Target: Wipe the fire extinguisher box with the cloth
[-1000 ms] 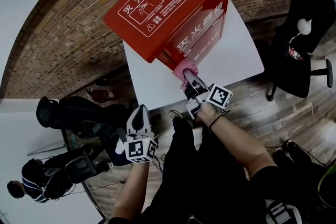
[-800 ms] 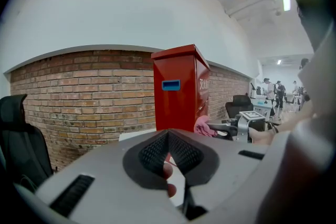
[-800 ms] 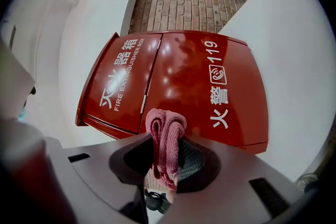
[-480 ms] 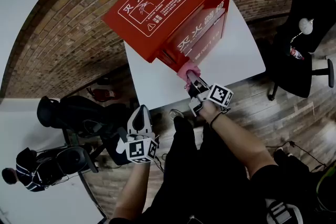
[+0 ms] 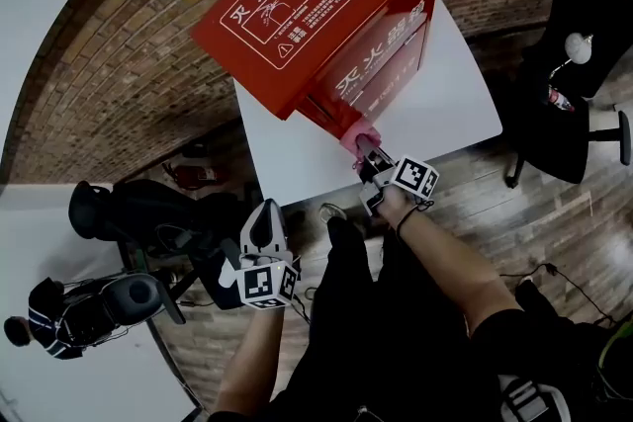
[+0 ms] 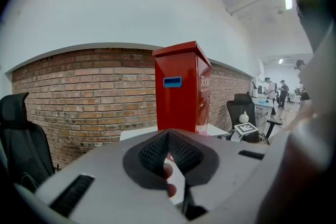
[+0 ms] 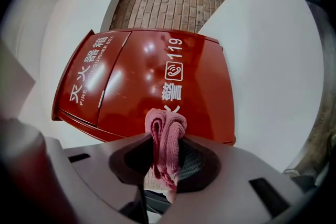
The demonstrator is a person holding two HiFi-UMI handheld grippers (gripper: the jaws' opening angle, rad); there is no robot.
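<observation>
A red fire extinguisher box (image 5: 326, 5) with white Chinese print stands on a white table (image 5: 435, 104); it also shows upright in the left gripper view (image 6: 181, 89) and fills the right gripper view (image 7: 152, 86). My right gripper (image 5: 361, 145) is shut on a folded pink cloth (image 7: 165, 136), whose tip (image 5: 356, 131) meets the box's lower front face. My left gripper (image 5: 262, 222) hangs low, off the table's near-left corner, far from the box. Its jaws (image 6: 169, 152) are closed with nothing between them.
A brick wall (image 5: 129, 74) runs behind the box. A black office chair (image 5: 569, 64) stands right of the table, with wooden floor (image 5: 554, 212) below. More black chairs and a person (image 5: 59, 321) are at the lower left. People stand far off in the left gripper view (image 6: 278, 89).
My right gripper with the cloth has slid a little to the right and up along the box's lower front. The left gripper has hardly moved.
</observation>
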